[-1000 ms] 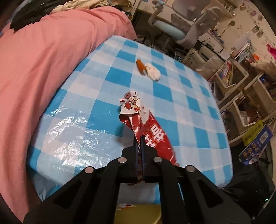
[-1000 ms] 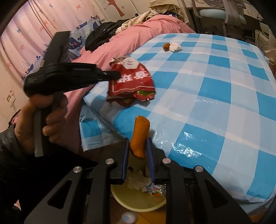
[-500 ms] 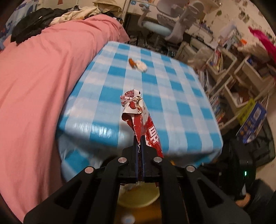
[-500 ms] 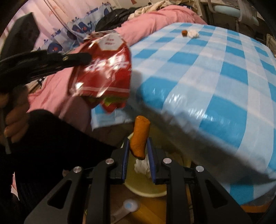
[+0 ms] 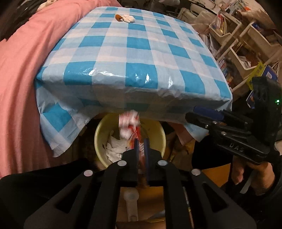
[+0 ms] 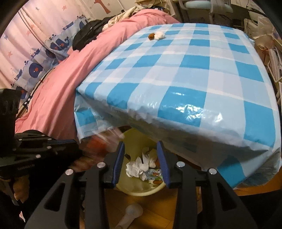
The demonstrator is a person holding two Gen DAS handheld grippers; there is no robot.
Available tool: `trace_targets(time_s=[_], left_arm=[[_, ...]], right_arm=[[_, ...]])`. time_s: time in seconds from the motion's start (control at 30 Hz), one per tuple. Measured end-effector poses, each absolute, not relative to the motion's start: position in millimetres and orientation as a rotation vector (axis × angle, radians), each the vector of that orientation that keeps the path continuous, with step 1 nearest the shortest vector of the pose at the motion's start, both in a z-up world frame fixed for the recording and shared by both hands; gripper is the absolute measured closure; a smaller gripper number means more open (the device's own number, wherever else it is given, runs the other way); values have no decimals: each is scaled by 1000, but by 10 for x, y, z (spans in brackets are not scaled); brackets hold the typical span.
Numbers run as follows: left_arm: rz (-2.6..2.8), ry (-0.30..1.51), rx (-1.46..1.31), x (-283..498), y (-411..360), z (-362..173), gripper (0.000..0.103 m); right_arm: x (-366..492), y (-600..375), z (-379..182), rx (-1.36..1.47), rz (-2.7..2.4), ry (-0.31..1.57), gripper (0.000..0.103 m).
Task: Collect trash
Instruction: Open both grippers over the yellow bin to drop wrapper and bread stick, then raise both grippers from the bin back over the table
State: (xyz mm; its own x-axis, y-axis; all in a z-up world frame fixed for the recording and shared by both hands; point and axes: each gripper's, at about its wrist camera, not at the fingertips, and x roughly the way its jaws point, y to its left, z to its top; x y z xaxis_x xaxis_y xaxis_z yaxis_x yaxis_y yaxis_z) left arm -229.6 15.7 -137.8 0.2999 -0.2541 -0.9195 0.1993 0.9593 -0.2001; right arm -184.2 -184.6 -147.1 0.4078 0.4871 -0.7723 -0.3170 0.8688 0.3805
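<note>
My left gripper [image 5: 141, 149] hangs over the yellow bin [image 5: 98, 141] below the table's edge. Its jaws are opening, and the red and white snack wrapper [image 5: 129, 123] stands blurred in the narrow gap, loose between the pads. My right gripper [image 6: 141, 156] is over the same bin [image 6: 139, 192], jaws opening, nothing between them. Crumpled tissues [image 6: 135, 167] and a colourful wrapper lie in the bin. An orange piece [image 5: 119, 17] and a white tissue wad [image 5: 128, 18] lie on the far side of the blue checked table [image 5: 141, 52].
A pink duvet [image 5: 19, 70] presses against the table's left side. Shelves with books [image 5: 234, 45] stand to the right. A white plastic object [image 5: 131, 199] lies on the wooden floor near the bin. The tablecloth overhang [image 6: 193, 137] hangs partly over the bin.
My left gripper carried the wrapper off the table to above the bin and its jaws have parted. The right gripper has opened and the orange piece is gone from it.
</note>
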Motion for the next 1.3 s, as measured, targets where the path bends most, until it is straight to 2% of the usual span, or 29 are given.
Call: trace_targets(time_s=[0.03, 0.1, 0.17, 0.3, 0.4, 0.5, 0.93, 1.3], left_arm=[[-297, 1219, -49, -2300, 164, -1353, 88], [-276, 1169, -27, -2307, 178, -1251, 66], [-243, 1082, -26, -2295, 225, -1083, 52], [-201, 966, -53, -2167, 316, -822, 39], [-173, 896, -92, -2030, 395, -676, 33], [-164, 860, -116, -1848, 433, -598, 28], [-118, 789, -228, -734, 572, -704, 25], [-79, 796, -268, 152, 691, -862, 25]], right_arm=[[-1852, -1850, -1462, 185, 508, 1026, 63], [-1867, -1854, -1441, 186, 501, 1007, 62], [-1860, -1832, -1413, 182, 499, 991, 61], [-1856, -1790, -1391, 160, 493, 963, 61], [-1850, -1783, -1367, 148, 483, 940, 61], [-1817, -1787, -1327, 140, 467, 915, 61], [-1229, -1755, -1151, 118, 438, 858, 59], [-149, -1448, -1040, 4, 420, 834, 59]])
